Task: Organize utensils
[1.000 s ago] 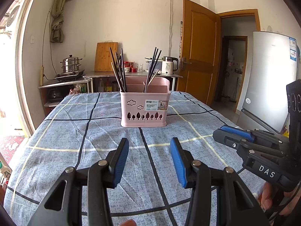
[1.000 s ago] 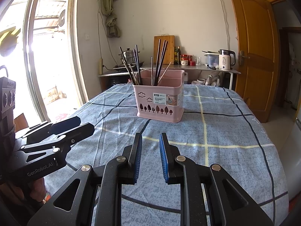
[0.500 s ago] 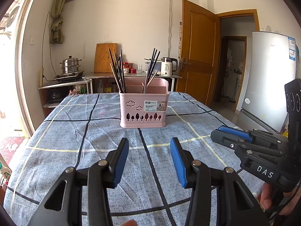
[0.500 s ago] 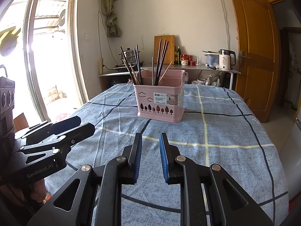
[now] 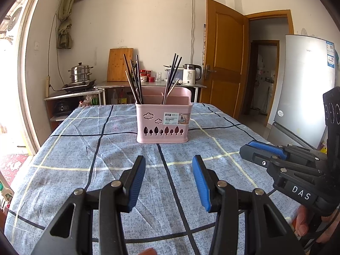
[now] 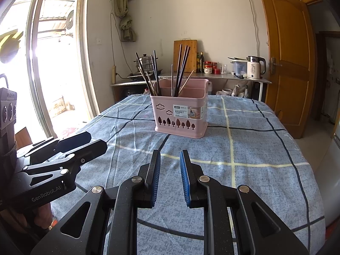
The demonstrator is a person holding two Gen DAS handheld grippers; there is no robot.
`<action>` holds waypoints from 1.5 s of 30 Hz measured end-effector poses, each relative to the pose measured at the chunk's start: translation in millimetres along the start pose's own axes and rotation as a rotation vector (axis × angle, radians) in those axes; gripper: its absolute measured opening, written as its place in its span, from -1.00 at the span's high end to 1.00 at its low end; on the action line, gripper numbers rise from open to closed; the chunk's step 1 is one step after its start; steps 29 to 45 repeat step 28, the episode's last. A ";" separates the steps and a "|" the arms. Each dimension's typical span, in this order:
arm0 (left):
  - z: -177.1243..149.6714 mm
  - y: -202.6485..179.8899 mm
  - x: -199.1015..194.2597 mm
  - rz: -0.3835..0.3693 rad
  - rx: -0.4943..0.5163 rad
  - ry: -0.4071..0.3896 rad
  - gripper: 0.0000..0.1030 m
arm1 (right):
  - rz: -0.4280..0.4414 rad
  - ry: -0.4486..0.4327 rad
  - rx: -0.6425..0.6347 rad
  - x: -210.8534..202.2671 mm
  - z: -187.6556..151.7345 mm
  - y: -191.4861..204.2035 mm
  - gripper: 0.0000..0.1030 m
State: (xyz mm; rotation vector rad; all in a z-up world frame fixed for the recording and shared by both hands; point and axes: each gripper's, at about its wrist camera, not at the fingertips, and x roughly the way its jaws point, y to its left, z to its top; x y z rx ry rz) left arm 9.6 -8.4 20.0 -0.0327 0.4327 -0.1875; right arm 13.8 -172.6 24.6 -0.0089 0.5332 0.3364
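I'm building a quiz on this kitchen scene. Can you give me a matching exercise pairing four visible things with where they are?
Things:
1. pink plastic utensil basket
2. dark chopsticks
3. white electric kettle
4. steel steamer pot

Places:
A. on the stove by the window
B. on the blue checked tablecloth
C. on the metal counter near the wooden door
D. standing in the basket

Pairs: 1-B, 2-D, 3-C, 4-A

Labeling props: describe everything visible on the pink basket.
The pink basket looks like plastic: cloud and tree cutouts in front, a white "BASKET" label, inner dividers. It stands upright on the checked blue tablecloth. Two bunches of mostly dark chopsticks lean inside. Neither claw touches it.
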 end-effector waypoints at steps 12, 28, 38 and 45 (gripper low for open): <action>-1.3 1.0 -0.1 0.021 0.005 -0.006 0.07 | -0.002 0.001 -0.002 0.2 1.1 0.3 0.62; -1.1 2.5 -0.5 0.030 -0.008 -0.001 0.07 | -0.005 0.002 -0.005 0.9 1.9 1.7 0.62; -1.1 2.5 -0.5 0.030 -0.008 -0.001 0.07 | -0.005 0.002 -0.005 0.9 1.9 1.7 0.62; -1.1 2.5 -0.5 0.030 -0.008 -0.001 0.07 | -0.005 0.002 -0.005 0.9 1.9 1.7 0.62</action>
